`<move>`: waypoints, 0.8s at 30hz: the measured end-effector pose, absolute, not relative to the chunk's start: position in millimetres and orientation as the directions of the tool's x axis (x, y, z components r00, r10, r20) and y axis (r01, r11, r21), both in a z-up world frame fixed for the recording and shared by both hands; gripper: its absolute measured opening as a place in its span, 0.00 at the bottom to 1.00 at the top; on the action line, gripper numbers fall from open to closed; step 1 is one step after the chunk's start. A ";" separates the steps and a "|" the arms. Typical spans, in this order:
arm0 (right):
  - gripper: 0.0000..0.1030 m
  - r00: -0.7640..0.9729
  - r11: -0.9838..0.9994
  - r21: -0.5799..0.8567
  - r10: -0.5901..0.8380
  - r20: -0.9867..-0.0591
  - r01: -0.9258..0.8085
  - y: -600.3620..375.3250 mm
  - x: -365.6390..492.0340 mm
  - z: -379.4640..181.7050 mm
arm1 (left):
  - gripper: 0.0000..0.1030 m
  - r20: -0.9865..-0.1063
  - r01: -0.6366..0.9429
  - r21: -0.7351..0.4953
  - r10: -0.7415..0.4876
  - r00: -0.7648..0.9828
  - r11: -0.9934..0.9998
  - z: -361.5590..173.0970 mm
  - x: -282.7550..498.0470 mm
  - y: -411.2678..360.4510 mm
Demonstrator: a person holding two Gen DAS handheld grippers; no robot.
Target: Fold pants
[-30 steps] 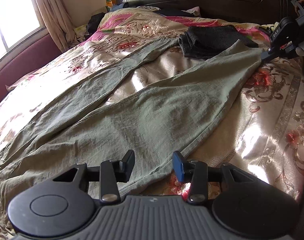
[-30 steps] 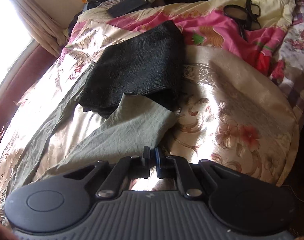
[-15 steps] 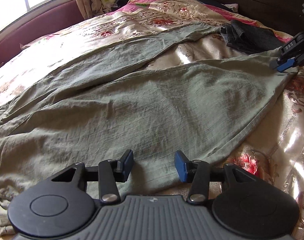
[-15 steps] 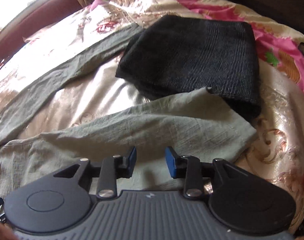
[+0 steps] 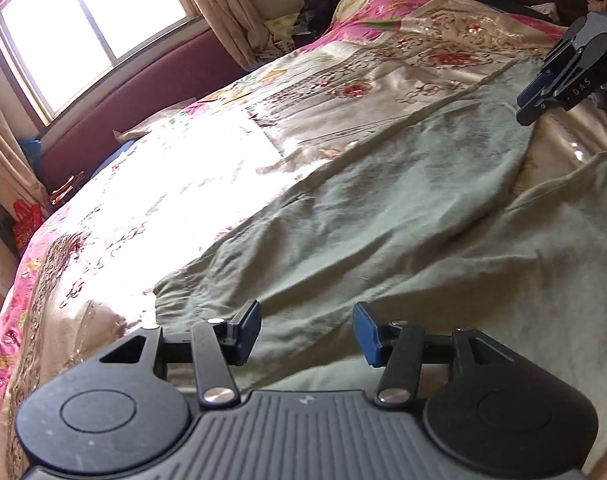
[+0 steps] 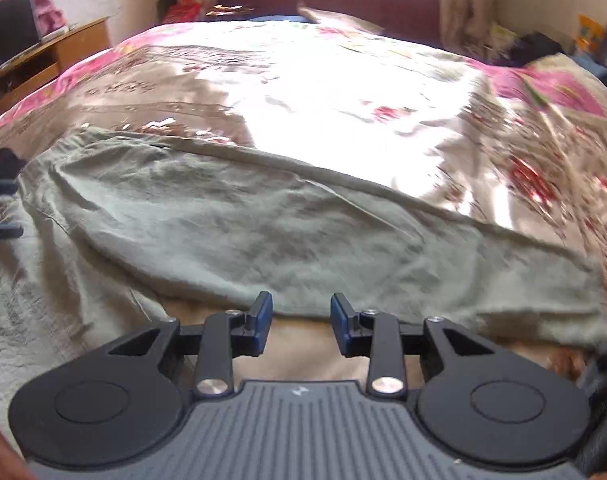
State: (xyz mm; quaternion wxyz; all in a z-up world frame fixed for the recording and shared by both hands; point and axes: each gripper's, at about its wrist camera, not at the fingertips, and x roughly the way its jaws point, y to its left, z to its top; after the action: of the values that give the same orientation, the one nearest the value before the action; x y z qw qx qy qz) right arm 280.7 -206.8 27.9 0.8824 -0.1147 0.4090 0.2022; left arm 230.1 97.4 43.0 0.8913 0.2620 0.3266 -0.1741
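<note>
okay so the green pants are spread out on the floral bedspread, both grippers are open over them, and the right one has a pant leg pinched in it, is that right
Not quite. The right gripper holds nothing: the right wrist view shows its jaws open with only the pant leg's edge and bedspread beyond the gap. The rest stands: the green pants lie spread on the floral bedspread, and the left gripper is open over them too.

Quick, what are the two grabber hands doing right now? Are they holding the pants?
Left gripper: open, jaws just opening wider, holding nothing; the green pants lie beneath.
Right gripper: open, holding nothing, above the edge of a pant leg.
</note>
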 end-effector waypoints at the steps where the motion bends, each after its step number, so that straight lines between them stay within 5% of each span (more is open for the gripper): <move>1: 0.32 0.570 0.865 -0.047 0.288 -0.770 -0.500 -187.3 300.9 25.2 | 0.63 -0.672 0.474 0.356 -0.131 0.728 0.805 43.5 244.7 104.7; 12: 0.33 0.451 0.675 -0.176 0.255 -0.855 -0.716 -103.4 432.8 -7.3 | 0.63 -0.746 0.500 0.307 -0.121 0.655 0.810 24.7 372.4 162.0; 24: 0.34 0.275 0.624 -0.037 0.289 -0.917 -0.780 -104.0 456.0 -21.4 | 0.64 -0.860 0.576 0.166 -0.169 0.482 0.800 5.1 429.9 181.1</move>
State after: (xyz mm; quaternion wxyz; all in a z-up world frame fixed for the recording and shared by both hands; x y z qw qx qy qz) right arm 456.0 -104.0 -21.4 0.7576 -0.2516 0.4881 0.3529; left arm 429.9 181.1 5.1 0.8315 0.2228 0.4568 -0.2241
